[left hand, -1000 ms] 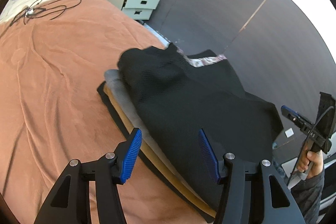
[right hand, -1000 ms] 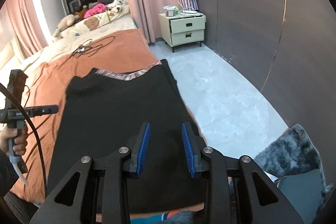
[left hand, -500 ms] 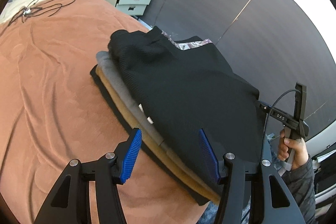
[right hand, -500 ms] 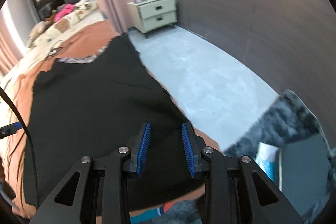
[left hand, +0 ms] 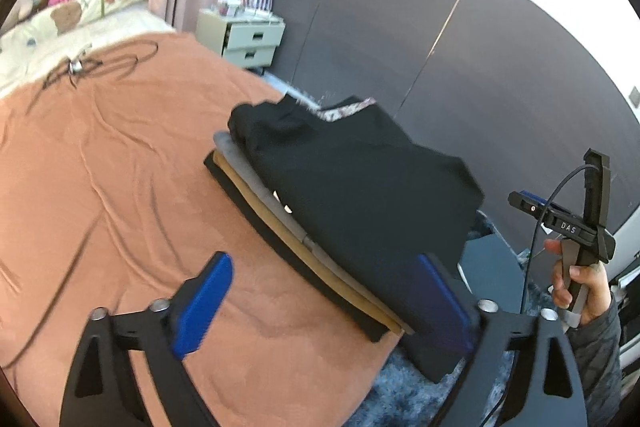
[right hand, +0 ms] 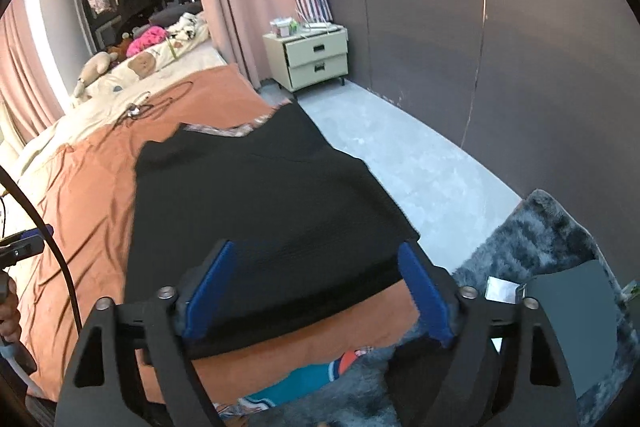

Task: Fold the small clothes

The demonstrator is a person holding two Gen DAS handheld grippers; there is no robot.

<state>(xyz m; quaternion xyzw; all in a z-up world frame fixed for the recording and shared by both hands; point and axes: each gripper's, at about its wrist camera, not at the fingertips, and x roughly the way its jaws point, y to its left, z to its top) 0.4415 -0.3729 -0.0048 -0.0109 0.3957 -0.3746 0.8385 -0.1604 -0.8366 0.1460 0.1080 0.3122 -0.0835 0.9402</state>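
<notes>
Rust-brown bed (left hand: pixel 120 155) filling the bedroom, black top (left hand: pixel 360 179) lying folded on a clothes stack (left hand: pixel 280 223) at its edge, left tool (left hand: pixel 324 299) and right tool (right hand: pixel 316 291) just opening wide, gripping nothing, hovering over the top's near hem.

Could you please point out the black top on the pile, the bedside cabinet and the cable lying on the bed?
black top (right hand: pixel 256 195): right wrist view, middle of its upper face.
bedside cabinet (right hand: pixel 316 57): right wrist view, drawer fronts.
cable (left hand: pixel 120 61): left wrist view, looped part.
</notes>
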